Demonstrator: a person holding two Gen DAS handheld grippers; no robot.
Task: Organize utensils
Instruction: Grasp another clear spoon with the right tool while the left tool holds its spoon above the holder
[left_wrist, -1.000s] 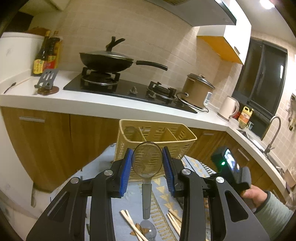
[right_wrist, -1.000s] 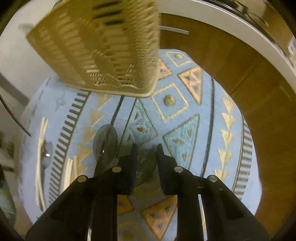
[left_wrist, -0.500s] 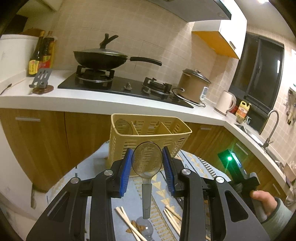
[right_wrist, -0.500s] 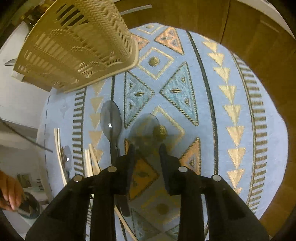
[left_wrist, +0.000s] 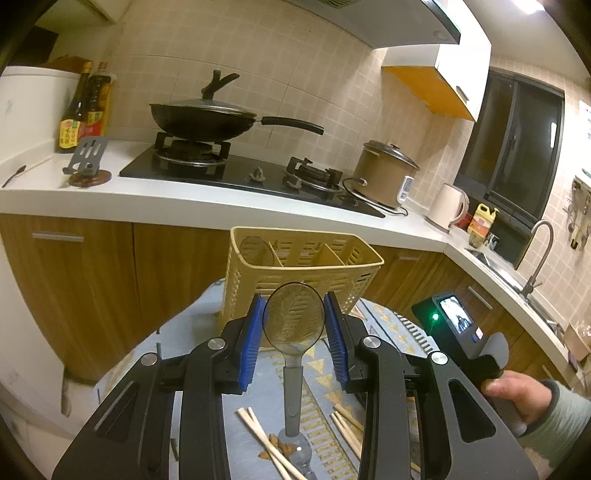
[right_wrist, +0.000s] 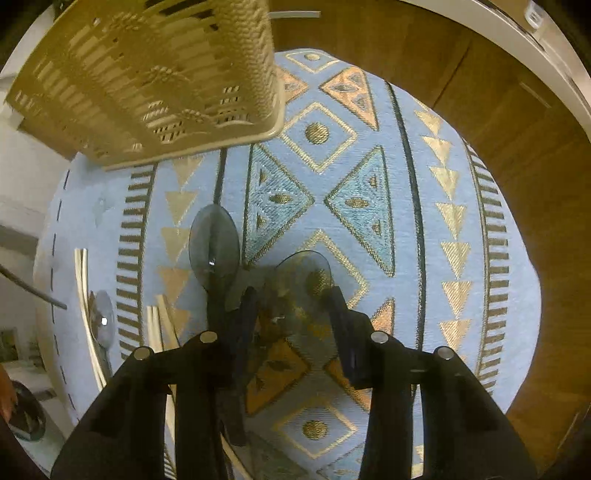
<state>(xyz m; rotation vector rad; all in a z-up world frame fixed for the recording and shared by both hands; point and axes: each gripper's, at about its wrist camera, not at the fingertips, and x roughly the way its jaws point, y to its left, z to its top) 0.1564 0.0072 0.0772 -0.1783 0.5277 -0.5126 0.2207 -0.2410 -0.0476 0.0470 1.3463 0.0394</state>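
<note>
My left gripper (left_wrist: 294, 323) is shut on a clear grey spoon (left_wrist: 293, 321), gripping its bowl, handle hanging down, in front of the tan utensil basket (left_wrist: 295, 280). One spoon stands in the basket's left compartment (left_wrist: 255, 251). My right gripper (right_wrist: 291, 299) is low over the table, its jaws apart around the bowl of a second clear spoon (right_wrist: 304, 278). A third spoon (right_wrist: 213, 245) lies just left of it. The basket (right_wrist: 155, 77) also shows at the upper left of the right wrist view.
Chopsticks (left_wrist: 266, 443) and another spoon (right_wrist: 100, 317) lie on the blue patterned tablecloth (right_wrist: 369, 184). Behind is a counter with a stove, wok (left_wrist: 203, 118), rice cooker (left_wrist: 386, 173), kettle and bottles. Wooden cabinets stand close behind the table.
My left gripper has risen and tilted slightly with the spoon. My right gripper opened its jaws wider and moved over the second spoon's bowl.
</note>
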